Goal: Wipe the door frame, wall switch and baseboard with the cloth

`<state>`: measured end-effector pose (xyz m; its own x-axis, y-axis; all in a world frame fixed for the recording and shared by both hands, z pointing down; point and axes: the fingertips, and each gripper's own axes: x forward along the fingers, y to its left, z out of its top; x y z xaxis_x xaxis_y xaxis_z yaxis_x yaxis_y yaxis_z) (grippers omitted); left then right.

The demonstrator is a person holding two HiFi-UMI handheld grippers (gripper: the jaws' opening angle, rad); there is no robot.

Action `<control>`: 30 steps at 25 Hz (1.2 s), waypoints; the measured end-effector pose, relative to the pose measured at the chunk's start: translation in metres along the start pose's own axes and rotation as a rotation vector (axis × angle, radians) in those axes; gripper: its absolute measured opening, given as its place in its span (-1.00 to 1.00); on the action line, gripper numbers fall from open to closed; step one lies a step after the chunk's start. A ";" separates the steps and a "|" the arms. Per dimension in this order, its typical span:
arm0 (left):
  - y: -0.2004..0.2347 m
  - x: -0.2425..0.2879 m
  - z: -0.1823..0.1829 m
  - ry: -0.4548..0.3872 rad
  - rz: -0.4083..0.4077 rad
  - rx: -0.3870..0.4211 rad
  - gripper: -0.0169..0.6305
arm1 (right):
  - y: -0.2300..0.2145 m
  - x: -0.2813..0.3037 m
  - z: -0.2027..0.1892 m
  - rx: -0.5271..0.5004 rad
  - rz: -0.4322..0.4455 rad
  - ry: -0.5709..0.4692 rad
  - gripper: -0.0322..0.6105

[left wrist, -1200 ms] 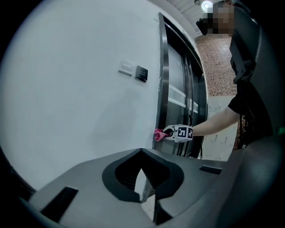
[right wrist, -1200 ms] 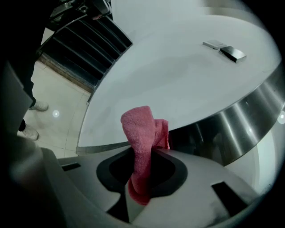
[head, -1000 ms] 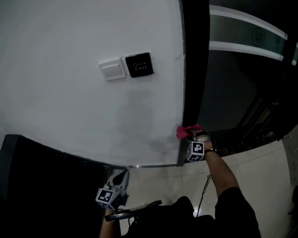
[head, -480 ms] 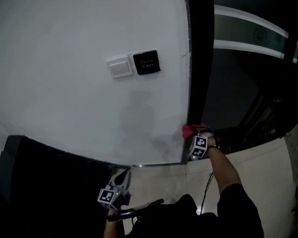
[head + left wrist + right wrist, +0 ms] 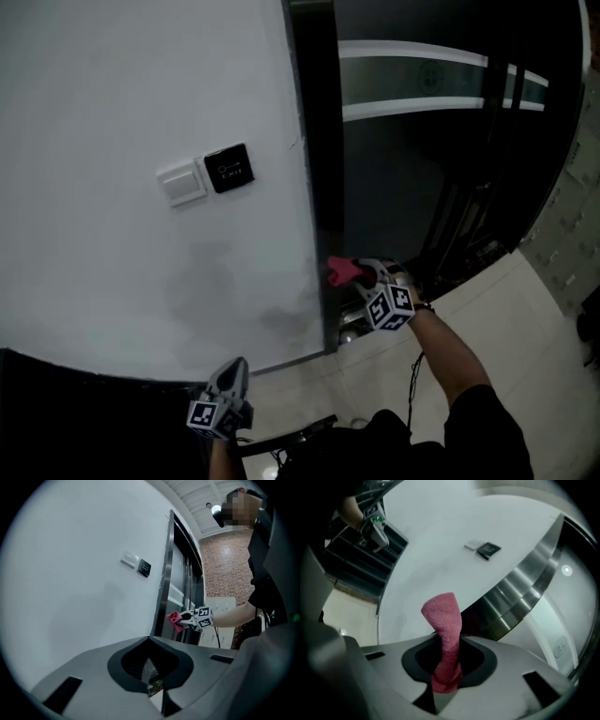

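While right tool point(image 5: 375, 276) clenches cloth point(image 5: 340, 272) higher up door frame point(image 5: 319, 141), left tool point(image 5: 233, 367) closed, empty.

The left claw point(image 5: 149, 639) has its jaws together, nothing between them. Beyond it, the right claw point(image 5: 187, 618) grips a pink cloth point(image 5: 175, 620) beside the dark door frame point(image 5: 164, 588). A wall switch point(image 5: 129, 559) sits on the white wall point(image 5: 70, 573).

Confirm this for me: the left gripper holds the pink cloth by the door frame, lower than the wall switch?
No, the right gripper holds the pink cloth, as the right gripper view shows. It is by the door frame, lower than the wall switch.
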<state>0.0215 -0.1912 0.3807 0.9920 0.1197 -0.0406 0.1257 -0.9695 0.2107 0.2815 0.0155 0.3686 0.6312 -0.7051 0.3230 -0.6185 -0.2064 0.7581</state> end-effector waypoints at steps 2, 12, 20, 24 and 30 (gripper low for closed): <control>-0.005 0.016 0.008 -0.031 0.001 0.009 -0.98 | -0.017 -0.025 0.012 -0.003 -0.033 -0.096 -0.65; -0.132 0.126 0.006 -0.132 0.165 0.058 -0.98 | -0.102 -0.092 -0.065 -0.002 0.006 -0.425 -0.65; -0.199 0.167 0.034 -0.160 0.322 0.109 -0.98 | -0.177 -0.092 -0.079 0.077 0.103 -0.699 -0.65; -0.194 0.167 0.043 -0.211 0.369 0.123 -0.98 | -0.211 -0.080 -0.052 0.134 0.102 -0.810 -0.65; -0.187 0.178 0.061 -0.256 0.447 0.158 -0.98 | -0.266 -0.060 0.002 0.065 0.078 -1.020 -0.65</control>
<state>0.1740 -0.0011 0.2747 0.9105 -0.3492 -0.2215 -0.3316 -0.9366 0.1134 0.4072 0.1115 0.1467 -0.0919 -0.9531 -0.2885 -0.6841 -0.1501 0.7138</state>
